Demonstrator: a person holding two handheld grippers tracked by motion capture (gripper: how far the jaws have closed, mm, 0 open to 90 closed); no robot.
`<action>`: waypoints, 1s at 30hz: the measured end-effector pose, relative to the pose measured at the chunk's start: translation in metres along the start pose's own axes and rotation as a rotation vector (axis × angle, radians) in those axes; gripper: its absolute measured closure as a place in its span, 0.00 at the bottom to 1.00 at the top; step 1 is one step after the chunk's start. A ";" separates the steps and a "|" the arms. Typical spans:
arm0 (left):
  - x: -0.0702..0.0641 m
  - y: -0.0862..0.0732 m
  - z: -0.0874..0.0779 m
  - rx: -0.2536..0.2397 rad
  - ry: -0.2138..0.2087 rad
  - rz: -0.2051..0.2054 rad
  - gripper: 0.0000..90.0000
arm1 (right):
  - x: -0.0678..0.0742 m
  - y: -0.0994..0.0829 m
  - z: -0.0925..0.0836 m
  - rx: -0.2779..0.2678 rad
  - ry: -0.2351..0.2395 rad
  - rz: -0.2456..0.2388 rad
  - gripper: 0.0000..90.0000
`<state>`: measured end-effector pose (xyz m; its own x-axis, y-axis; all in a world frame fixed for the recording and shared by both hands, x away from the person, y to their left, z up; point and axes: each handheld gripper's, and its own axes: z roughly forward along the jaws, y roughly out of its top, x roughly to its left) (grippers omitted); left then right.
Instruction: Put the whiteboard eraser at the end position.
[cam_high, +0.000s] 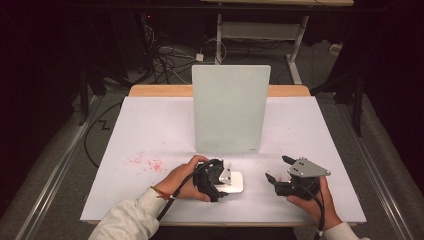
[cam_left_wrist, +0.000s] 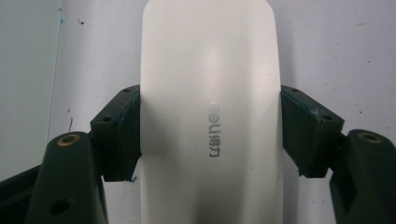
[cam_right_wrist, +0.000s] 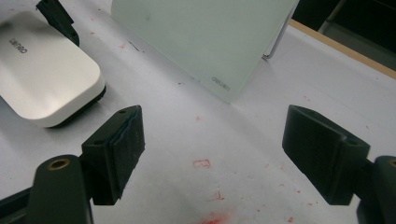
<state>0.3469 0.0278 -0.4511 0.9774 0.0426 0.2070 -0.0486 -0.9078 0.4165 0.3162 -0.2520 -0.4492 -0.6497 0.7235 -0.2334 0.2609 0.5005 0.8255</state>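
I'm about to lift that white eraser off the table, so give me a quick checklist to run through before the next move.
1. Left gripper fingers on both long sides of the white eraser: ok.
2. Grip centred along the eraser's length: cannot tell, its near end runs out of the left gripper view.
3. Eraser resting flat on the table: ok.
4. Right gripper open and apart from the eraser: ok.
5. Upright glass board standing behind the eraser, not touching it: ok.
6. Red marks off to the side, out of the way: ok.
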 end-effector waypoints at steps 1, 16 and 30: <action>0.000 0.000 0.001 -0.002 -0.002 -0.004 0.32 | 0.000 0.000 0.000 0.002 0.000 0.001 0.24; -0.005 -0.003 -0.009 -0.118 0.044 -0.041 0.24 | 0.002 0.001 0.000 0.002 0.007 -0.006 0.24; -0.007 -0.008 -0.029 -0.241 0.158 -0.086 0.23 | 0.005 0.002 0.000 -0.002 0.016 -0.005 0.24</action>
<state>0.3344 0.0469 -0.4306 0.9369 0.1967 0.2889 -0.0328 -0.7734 0.6331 0.3134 -0.2479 -0.4488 -0.6620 0.7136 -0.2290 0.2564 0.5027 0.8256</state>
